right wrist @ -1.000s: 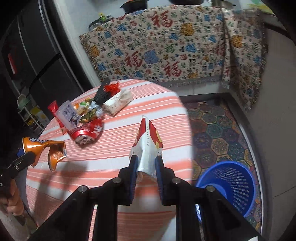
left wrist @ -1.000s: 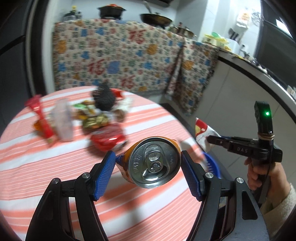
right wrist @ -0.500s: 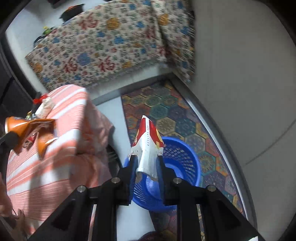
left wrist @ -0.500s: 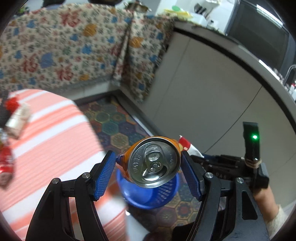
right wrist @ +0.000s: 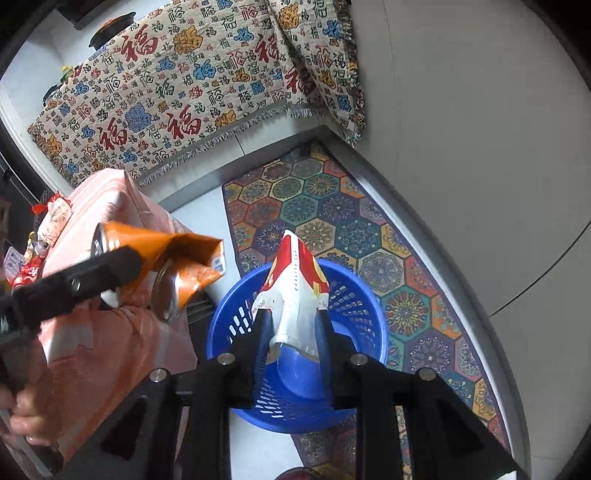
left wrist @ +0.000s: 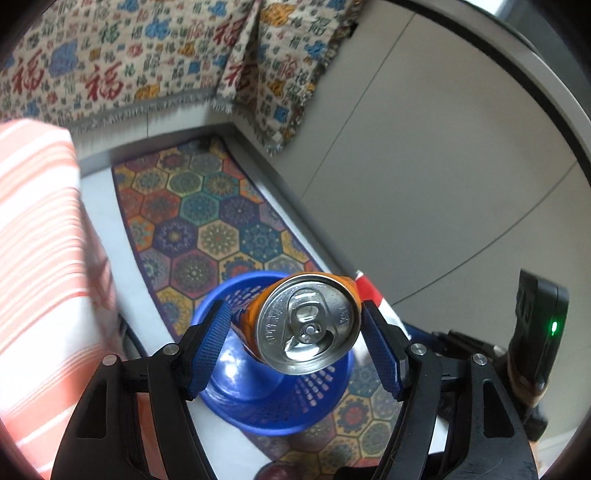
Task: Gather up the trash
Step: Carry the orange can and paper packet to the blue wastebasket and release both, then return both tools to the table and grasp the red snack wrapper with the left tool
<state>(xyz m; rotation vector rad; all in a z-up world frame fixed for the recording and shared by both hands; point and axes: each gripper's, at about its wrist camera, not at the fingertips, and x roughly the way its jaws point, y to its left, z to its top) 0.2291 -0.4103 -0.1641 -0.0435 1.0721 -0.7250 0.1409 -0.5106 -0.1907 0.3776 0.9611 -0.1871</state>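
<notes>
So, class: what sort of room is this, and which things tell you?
Probably a home kitchen: a black cooking pot on a counter draped in patterned cloth, plain grey cabinet doors, and a blue plastic waste basket on a hexagon-patterned mat.

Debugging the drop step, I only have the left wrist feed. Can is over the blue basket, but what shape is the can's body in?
Observer: Crushed. In the right wrist view the orange can is folded in the middle, its sides buckled.
Operator: What is the right gripper carrying? I only see a red and white sliver behind the can.
Observer: A red and white wrapper between the fingers of the right gripper, whose jaws are opening.
Operator: Is it lined up with the basket?
Observer: Yes, the wrapper hangs over the open mouth of the blue basket.
Operator: Any trash left on the table?
Observer: Yes, a small pile of trash at the table's far edge.
</notes>
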